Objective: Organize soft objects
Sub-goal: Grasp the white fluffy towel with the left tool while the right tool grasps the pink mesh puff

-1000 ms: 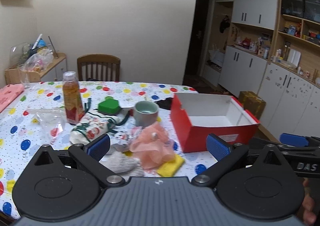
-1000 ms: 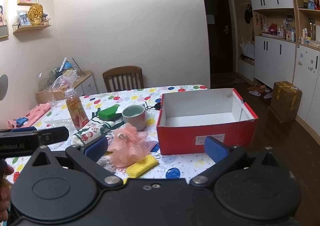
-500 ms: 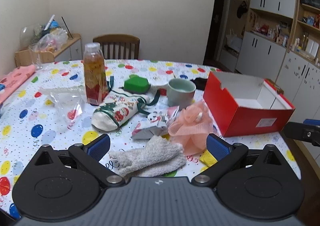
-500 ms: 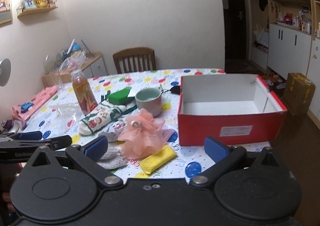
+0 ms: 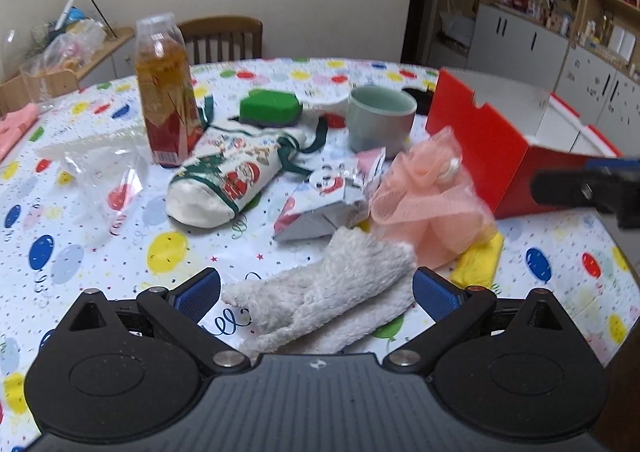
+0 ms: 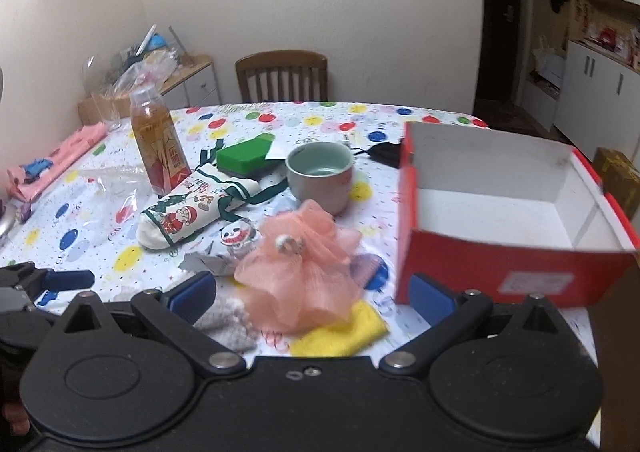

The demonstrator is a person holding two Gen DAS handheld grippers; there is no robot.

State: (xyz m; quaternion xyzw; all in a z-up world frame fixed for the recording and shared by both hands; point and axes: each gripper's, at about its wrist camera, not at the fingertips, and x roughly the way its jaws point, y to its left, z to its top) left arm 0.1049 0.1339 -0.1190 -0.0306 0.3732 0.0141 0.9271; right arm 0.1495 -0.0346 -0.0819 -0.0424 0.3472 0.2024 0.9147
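Along the near edge of the table [image 5: 100, 236], the left wrist view shows the left gripper [image 5: 316, 294] spread wide with the fluffy white cloth [image 5: 332, 292] lying flat between its blue pads, neither of them pressing it, so the first pick looks not yet made. Just beyond the cloth lie the peach mesh puff [image 5: 428, 204] and, half under it, the yellow cloth [image 5: 480, 264]; farther in lies the Christmas sock [image 5: 224, 180], with the green sponge [image 5: 270, 108] behind it. Hard things stand among them: a drink bottle [image 5: 164, 92], a grey cup [image 5: 380, 120] and a crumpled wrapper [image 5: 320, 208]. At the right edge sits the red box [image 5: 492, 156]. From the right wrist view, the right gripper [image 6: 314, 296] is also wide and holds nothing, hovering low with the mesh puff [image 6: 304, 264] and yellow cloth [image 6: 340, 332] between its fingers. This view looks into the red box [image 6: 500, 264], and the white floor it shows is bare. By my reading the sorting has barely begun: every soft piece is on the tablecloth, and all remain to be moved, presumably into that box.
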